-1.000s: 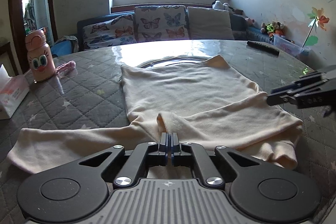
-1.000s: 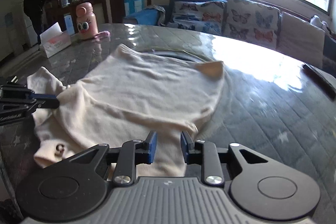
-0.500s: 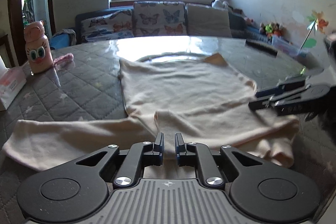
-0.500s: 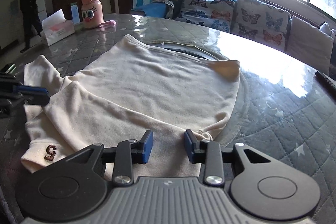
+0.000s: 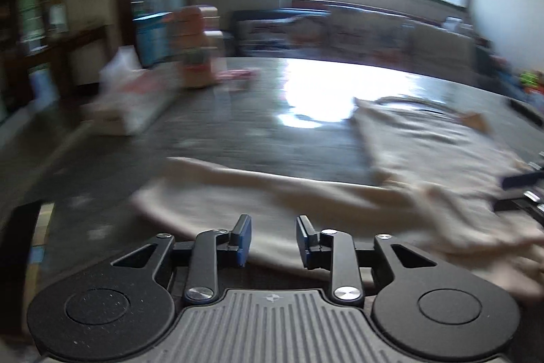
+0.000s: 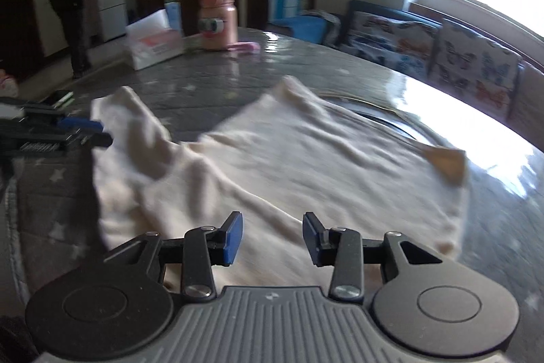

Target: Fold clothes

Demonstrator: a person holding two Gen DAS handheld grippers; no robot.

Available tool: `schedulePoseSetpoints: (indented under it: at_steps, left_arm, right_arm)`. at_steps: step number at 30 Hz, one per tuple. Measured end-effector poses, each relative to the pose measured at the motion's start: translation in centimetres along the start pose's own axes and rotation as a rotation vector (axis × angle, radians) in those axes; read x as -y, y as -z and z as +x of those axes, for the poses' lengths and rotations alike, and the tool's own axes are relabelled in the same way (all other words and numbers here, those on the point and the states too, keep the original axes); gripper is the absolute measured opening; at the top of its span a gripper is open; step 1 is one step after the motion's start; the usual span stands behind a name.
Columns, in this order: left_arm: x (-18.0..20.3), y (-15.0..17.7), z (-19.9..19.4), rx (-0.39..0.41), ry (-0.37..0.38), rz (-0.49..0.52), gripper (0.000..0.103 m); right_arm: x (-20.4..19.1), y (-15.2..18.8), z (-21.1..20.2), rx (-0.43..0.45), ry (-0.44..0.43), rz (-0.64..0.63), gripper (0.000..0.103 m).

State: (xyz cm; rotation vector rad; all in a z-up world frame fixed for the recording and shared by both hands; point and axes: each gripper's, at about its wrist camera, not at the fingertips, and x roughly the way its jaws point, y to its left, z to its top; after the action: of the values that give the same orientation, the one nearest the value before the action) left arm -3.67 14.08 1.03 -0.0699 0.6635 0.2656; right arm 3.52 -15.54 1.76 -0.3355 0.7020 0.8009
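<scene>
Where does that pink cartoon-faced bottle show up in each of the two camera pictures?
Left wrist view: pink bottle stands upper left, blurred, at the table's far side.
Right wrist view: same bottle stands upper middle-left, sharper, beside a pink item.
Shared landmark: the white tissue box sits just left of it in both.

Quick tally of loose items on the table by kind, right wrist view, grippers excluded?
Cream long-sleeve top: 1
Pink cartoon bottle: 1
Tissue box: 1
Small pink item beside the bottle: 1
Total: 4

The pink item is too small to identify.
</scene>
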Motion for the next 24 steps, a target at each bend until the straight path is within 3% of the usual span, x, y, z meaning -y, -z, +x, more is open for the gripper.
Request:
schedulePoseSetpoints:
  at_steps: [6, 15, 20, 24]
  left_arm:
    - [-4.6, -0.7, 1.4, 0.001, -0.166, -0.127, 0.05]
    - [-5.9, -1.2, 3.2, -0.022, -0.196, -0.168, 0.05]
    - [-5.8, -1.2, 3.7, -0.036, -0.188, -0.18, 0.048]
    - [-5.8, -1.3, 3.8, -0.03, -0.185, -0.191, 0.03]
  right_arm:
    - [-3.0, -1.0, 2.1, -0.018, -0.065, -0.069, 0.039]
    - [-3.8, -0.9, 1.9, -0.019, -0.064, -0.099, 0.043]
    - [-3.8, -0.9, 1.4, -0.013, -0.066, -0.095, 0.043]
    - [-3.5, -0.7, 0.9, -0.006, -0.062, -0.086, 0.043]
